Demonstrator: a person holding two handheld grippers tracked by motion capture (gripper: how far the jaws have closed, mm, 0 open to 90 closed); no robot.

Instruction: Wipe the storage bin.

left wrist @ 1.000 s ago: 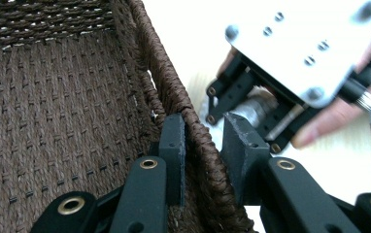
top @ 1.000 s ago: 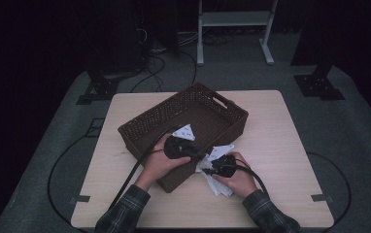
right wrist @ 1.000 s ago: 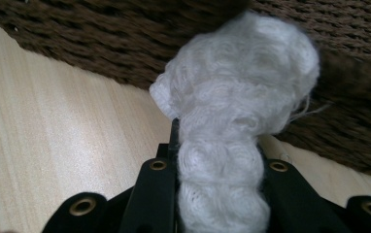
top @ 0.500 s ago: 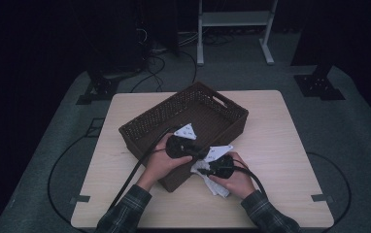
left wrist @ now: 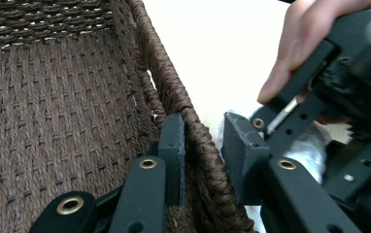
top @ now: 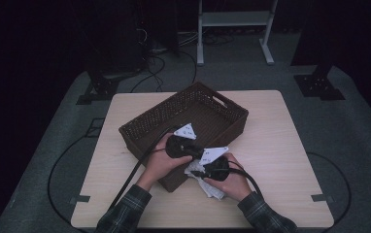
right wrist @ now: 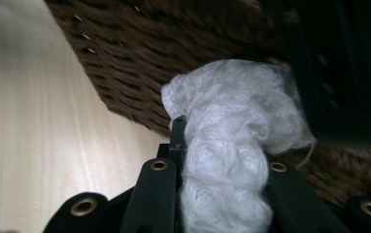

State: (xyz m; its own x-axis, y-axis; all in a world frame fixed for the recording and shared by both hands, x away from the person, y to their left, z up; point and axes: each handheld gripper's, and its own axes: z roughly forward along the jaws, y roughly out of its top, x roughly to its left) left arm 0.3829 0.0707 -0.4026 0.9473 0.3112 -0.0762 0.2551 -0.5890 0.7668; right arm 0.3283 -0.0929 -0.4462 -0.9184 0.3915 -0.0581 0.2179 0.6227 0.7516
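Note:
A dark brown woven basket [top: 183, 104] stands tilted across the light wooden table [top: 280, 136]. My left gripper [top: 189, 151] straddles the basket's near wall [left wrist: 159, 63], one jaw inside and one outside, shut on that wall. The left gripper [left wrist: 203, 131] shows the weave squeezed between its pads. My right gripper [top: 208, 169] sits just right of it, shut on a bunched white cloth [right wrist: 232, 111]. The cloth [top: 212, 189] hangs from the jaws down onto the table beside the basket. In the right gripper view the right gripper [right wrist: 222, 141] holds the cloth up against the basket's outer side [right wrist: 174, 43].
Cables [top: 130, 179] trail from both grippers off the table's near edge. Bare tabletop [right wrist: 38, 145] lies left and right of the basket. A white metal stand [top: 234, 19] and black equipment bases [top: 319, 85] stand on the grey floor beyond the table.
My right gripper has shifted left and a little up with the white cloth, closing in on the left gripper at the basket's near wall. The left gripper has stayed put.

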